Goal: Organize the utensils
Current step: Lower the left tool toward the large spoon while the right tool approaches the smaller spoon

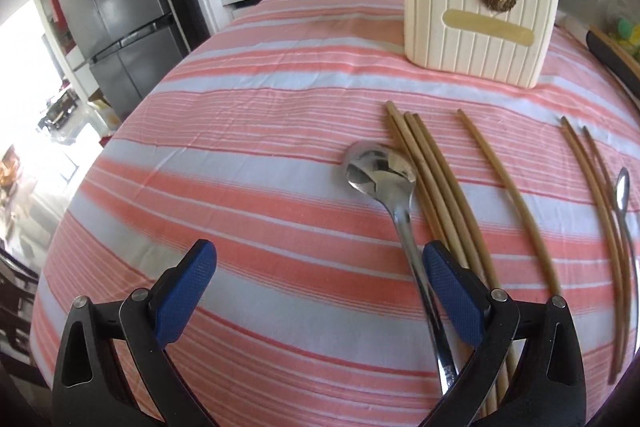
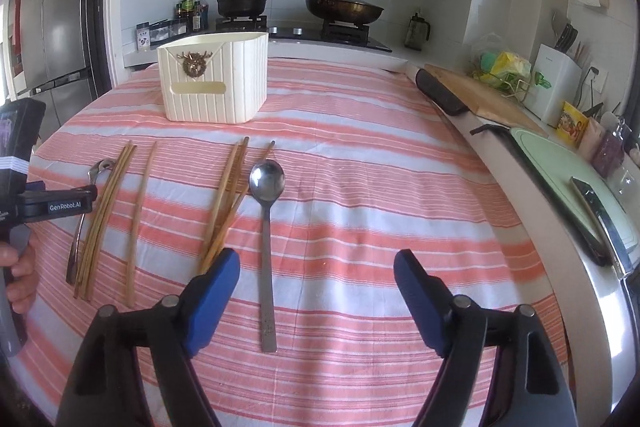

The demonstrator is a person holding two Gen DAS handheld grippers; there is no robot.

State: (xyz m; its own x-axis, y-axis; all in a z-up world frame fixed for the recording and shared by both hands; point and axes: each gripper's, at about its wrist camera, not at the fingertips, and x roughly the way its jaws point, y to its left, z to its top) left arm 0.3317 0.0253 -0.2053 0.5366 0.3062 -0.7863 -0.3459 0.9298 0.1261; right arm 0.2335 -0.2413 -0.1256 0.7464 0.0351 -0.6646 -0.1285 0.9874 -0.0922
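A steel spoon [image 1: 380, 173] lies on the striped cloth beside a bundle of wooden chopsticks [image 1: 430, 179]. A single chopstick [image 1: 508, 195] and a further pair [image 1: 592, 187] lie to the right, next to a second spoon [image 1: 624, 191]. My left gripper [image 1: 320, 283] is open, low over the first spoon's handle. In the right wrist view the second spoon [image 2: 267, 183] lies ahead, chopsticks [image 2: 230, 195] left of it. My right gripper [image 2: 318, 287] is open and empty above the cloth. A cream utensil holder [image 2: 214, 83] stands behind; it also shows in the left wrist view [image 1: 476, 27].
The left gripper's body [image 2: 52, 205] and the hand holding it show at the right wrist view's left edge. A counter with a cutting board [image 2: 484, 95], a knife [image 2: 592, 215] and a sink runs along the right. A stove with a pot [image 2: 240, 3] and a pan [image 2: 344, 9] lies behind.
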